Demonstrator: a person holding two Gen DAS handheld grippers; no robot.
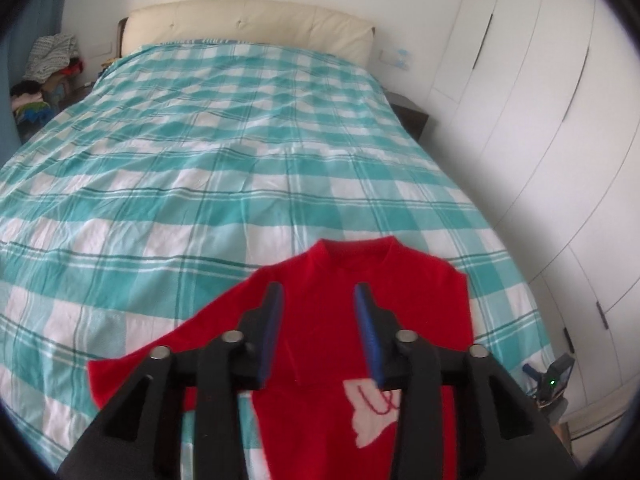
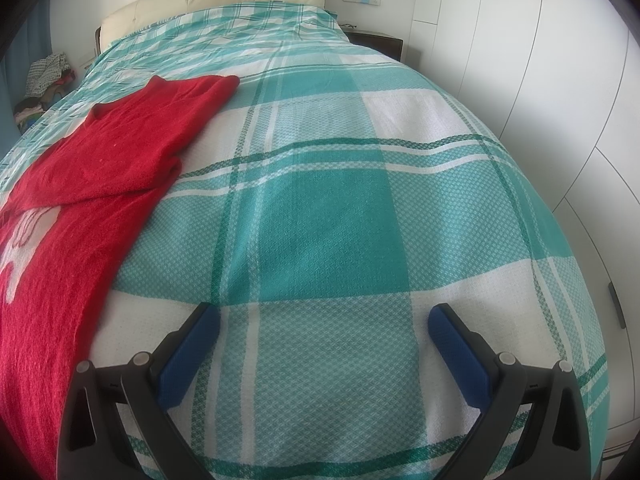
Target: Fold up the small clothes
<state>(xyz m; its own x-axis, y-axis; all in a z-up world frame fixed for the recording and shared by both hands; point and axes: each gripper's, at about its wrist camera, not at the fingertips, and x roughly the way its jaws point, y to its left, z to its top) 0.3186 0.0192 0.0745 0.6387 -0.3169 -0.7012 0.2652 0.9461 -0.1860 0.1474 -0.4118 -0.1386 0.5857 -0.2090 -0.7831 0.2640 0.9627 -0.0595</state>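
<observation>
A small red sweater (image 1: 320,320) with a white motif (image 1: 370,412) lies flat on the checked bedspread (image 1: 200,160), collar toward the headboard. One sleeve (image 1: 132,364) stretches out to the left. In the right wrist view the sweater (image 2: 100,160) lies at the left, with its other sleeve folded across the chest. My left gripper (image 1: 319,292) hovers above the sweater's chest, open, with nothing between its blue pads. My right gripper (image 2: 324,312) stands wide open over bare bedspread (image 2: 340,220), to the right of the sweater and apart from it.
A cream headboard (image 1: 248,20) closes the far end of the bed. White wardrobe doors (image 1: 560,120) run along the right side, and a dark nightstand (image 1: 412,116) stands beside them. A pile of clothes (image 1: 48,68) sits at the far left.
</observation>
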